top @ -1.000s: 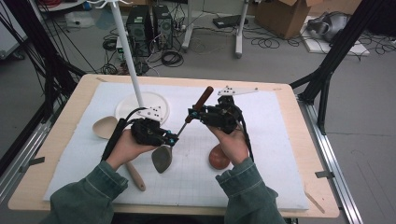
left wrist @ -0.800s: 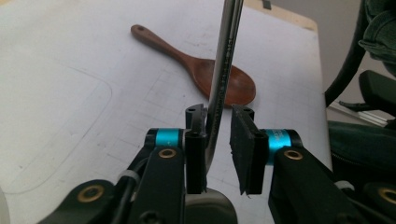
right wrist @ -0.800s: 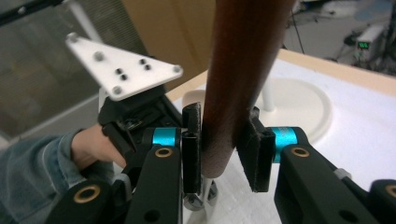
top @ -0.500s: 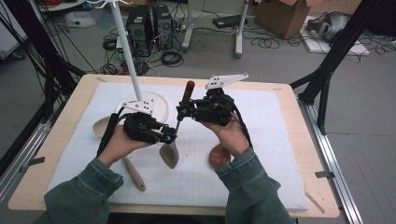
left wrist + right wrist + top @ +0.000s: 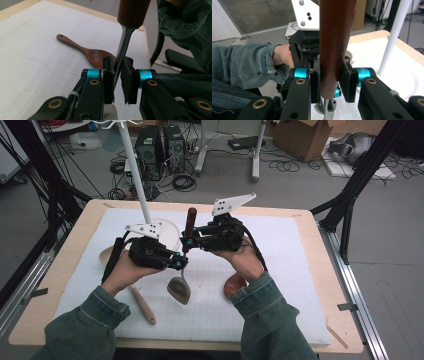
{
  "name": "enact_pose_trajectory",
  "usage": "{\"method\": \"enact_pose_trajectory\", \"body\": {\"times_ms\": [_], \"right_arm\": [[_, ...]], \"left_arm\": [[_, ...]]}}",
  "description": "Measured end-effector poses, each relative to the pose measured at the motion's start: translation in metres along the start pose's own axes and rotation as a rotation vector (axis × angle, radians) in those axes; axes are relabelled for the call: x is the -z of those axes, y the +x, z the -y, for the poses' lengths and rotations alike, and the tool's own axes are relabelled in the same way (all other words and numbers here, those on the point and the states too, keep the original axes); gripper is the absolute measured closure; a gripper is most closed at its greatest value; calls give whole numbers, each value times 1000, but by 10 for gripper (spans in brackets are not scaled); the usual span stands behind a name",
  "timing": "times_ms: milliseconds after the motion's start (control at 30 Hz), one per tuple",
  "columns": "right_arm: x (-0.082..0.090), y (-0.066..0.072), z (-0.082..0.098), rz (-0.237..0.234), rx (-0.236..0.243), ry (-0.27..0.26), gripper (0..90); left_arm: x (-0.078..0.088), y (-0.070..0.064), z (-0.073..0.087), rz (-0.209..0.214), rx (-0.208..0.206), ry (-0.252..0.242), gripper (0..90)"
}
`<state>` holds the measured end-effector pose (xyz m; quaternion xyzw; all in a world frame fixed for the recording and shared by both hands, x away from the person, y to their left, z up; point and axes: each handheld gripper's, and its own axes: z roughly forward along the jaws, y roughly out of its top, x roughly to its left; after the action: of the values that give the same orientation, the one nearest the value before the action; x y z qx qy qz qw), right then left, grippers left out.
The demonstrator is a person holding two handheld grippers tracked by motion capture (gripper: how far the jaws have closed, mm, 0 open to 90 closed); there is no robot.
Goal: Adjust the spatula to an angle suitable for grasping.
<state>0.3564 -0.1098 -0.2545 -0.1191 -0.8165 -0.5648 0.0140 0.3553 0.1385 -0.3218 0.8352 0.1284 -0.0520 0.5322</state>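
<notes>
Faded green denim sleeves with stitched cuffs are worn on both forearms. The left gripper and right gripper are built black, fitted with blue collars, brass screws, black cables, and white three-cornered plates on top.

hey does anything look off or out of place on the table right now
Nothing looks spilled or broken. The one unusual thing: the metal ladle is off the mat, held upright by both grippers, the left gripper on its metal shaft, the right gripper on its wooden handle. The wooden spoons lie flat.
</notes>
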Motion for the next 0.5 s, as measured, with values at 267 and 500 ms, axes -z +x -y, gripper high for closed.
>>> {"method": "enact_pose_trajectory", "body": {"times_ms": [267,500], "right_arm": [[0,5,-2,101,-32,-38,664],[-5,17,-4,252,-50,-34,641]], "left_arm": [[2,-6,-4,-33,-7,-26,837],[2,-10,-7,-131,-21,-34,838]]}}
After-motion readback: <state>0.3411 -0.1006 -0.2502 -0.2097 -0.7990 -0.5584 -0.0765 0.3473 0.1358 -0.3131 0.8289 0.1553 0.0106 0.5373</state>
